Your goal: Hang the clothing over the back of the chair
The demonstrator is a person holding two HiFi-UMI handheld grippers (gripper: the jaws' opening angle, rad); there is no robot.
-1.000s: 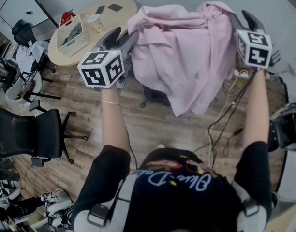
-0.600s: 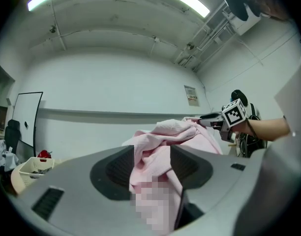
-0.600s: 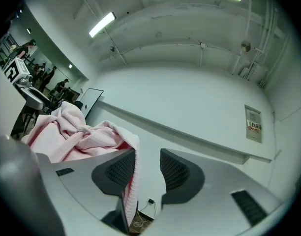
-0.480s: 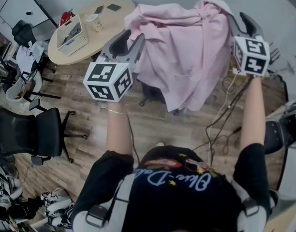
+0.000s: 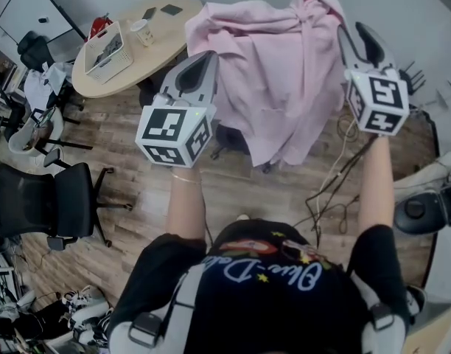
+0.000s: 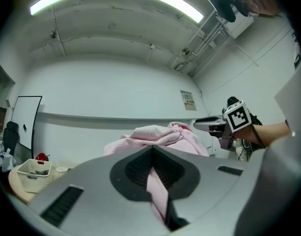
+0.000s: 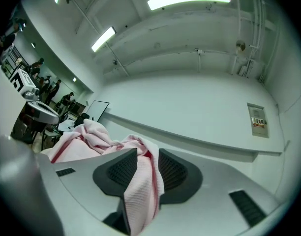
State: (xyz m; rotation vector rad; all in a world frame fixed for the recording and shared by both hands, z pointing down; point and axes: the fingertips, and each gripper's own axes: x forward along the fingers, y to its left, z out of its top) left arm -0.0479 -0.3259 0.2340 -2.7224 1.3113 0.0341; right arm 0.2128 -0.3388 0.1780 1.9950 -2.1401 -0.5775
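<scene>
A pink garment [image 5: 273, 72] hangs spread between both grippers, held up high in front of me. My left gripper [image 5: 198, 68] is shut on the garment's left edge; a strip of pink cloth [image 6: 158, 193] is pinched between its pads. At the upper right my right gripper [image 5: 356, 41] is shut on a bunched fold of the garment [image 7: 140, 191]. Below the hanging cloth, a dark chair [image 5: 233, 140] is mostly hidden. From the left gripper view the right gripper [image 6: 224, 124] shows beyond the cloth heap [image 6: 158, 134].
A round wooden table [image 5: 130, 43] at the back left carries a white basket [image 5: 106, 50], a cup [image 5: 144, 32] and dark flat items. A black office chair [image 5: 45, 205] stands at the left. Cables [image 5: 336, 190] trail over the wooden floor at the right.
The left gripper closed on the garment's left edge and moved right. Both grippers and the garment shifted farther from me, toward the wall.
</scene>
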